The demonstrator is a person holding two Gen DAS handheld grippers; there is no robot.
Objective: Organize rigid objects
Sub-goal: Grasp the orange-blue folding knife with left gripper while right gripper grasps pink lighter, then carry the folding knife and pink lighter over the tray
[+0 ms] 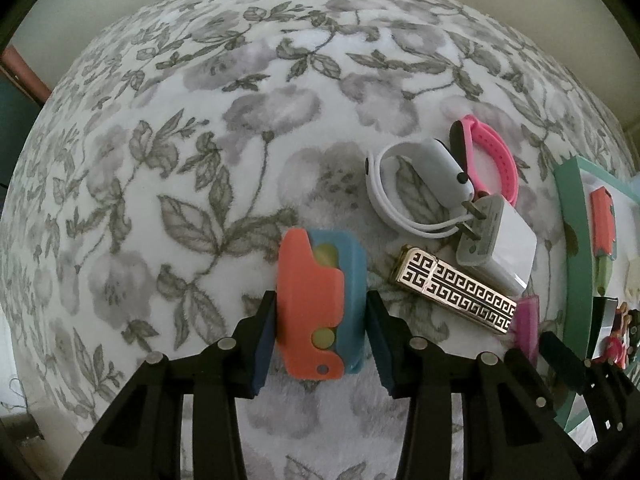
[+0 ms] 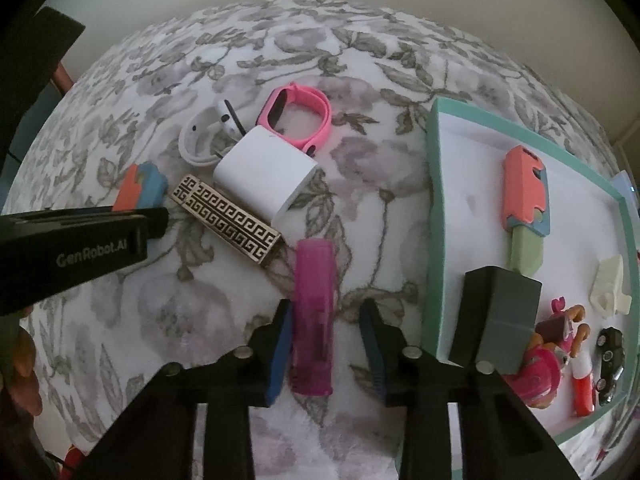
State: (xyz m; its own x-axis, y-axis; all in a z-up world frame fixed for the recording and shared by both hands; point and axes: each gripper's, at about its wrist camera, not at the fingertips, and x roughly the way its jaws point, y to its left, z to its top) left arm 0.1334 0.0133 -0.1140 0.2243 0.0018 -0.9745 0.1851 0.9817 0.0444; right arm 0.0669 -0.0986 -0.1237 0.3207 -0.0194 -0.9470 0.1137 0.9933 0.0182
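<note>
A soft blanket (image 1: 168, 168) printed with grey flowers and leaves carries everything here, with a pale wall beyond it. The left gripper (image 1: 320, 332) points down at an orange and blue toy knife (image 1: 316, 304), which lies between its jaws; both pads look to be touching its sides, so it seems gripped. The right gripper (image 2: 326, 344) straddles a purple lighter (image 2: 314, 316): the left pad rests against it, while the right pad stands apart, so the jaws are not yet clamped.

Just beyond the right jaws lie a gold patterned lighter (image 2: 228, 218), a white charger (image 2: 266, 174), a white band (image 2: 200, 136) and a pink watch (image 2: 300, 120). To the right of those jaws sits a green-rimmed tray (image 2: 434, 208), already holding another toy knife (image 2: 524, 196), a dark box (image 2: 496, 320) and small toys.

The step in hand looks like picking up both pieces for sorting. Next, the right jaws need to finish closing on the purple lighter, then each piece must be lifted clear and carried across to the tray.
</note>
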